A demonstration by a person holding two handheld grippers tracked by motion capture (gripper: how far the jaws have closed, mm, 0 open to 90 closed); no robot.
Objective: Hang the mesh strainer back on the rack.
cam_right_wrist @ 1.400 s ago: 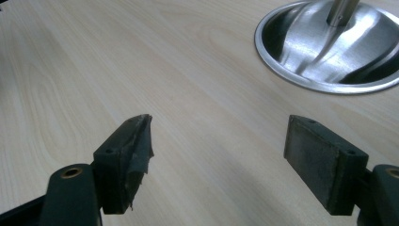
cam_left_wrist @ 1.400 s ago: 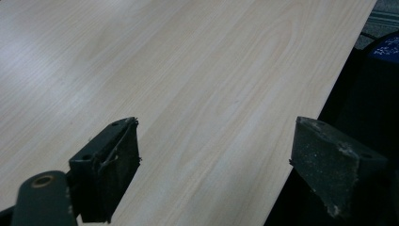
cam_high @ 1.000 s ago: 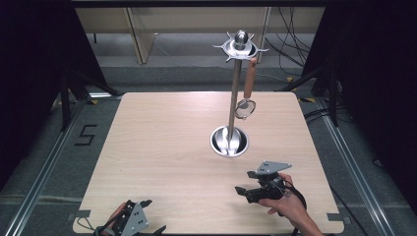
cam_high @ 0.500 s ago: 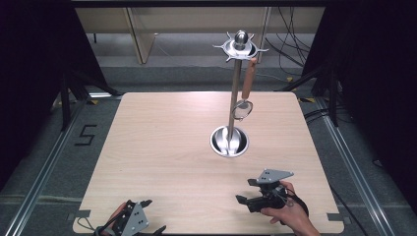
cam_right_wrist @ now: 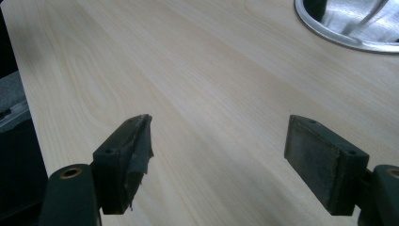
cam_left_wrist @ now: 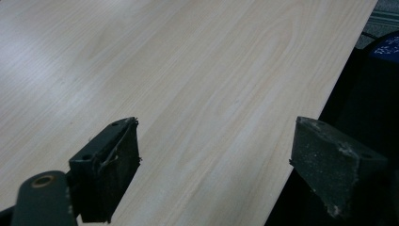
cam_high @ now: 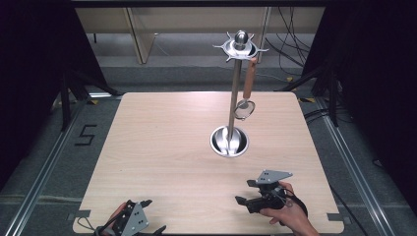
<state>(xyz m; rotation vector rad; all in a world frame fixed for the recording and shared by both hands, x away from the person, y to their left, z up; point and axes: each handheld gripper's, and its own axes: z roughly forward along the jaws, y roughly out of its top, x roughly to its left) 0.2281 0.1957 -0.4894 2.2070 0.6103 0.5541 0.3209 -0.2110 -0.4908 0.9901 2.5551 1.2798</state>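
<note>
Resting at the desk's [cam_high: 162, 147] near left corner, the left tool [cam_high: 147, 216] has its jaws wide apart over bare wood, holding nothing. Behind the desk's middle stands the rack [cam_high: 235, 93], its round base [cam_high: 229, 141] on the wood and a strainer [cam_high: 244, 107] hanging from its top. Near the front right edge, the right tool [cam_high: 244, 191] also gapes, empty, short of the base.

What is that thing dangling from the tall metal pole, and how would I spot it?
Start at the wooden table and find the shiny stand rising from a round dished base right of centre. From one hook of its star-shaped top hangs a small strainer, clear of the tabletop. Its brown handle and round mesh-like head mark it out; nothing else hangs on the stand.
</note>
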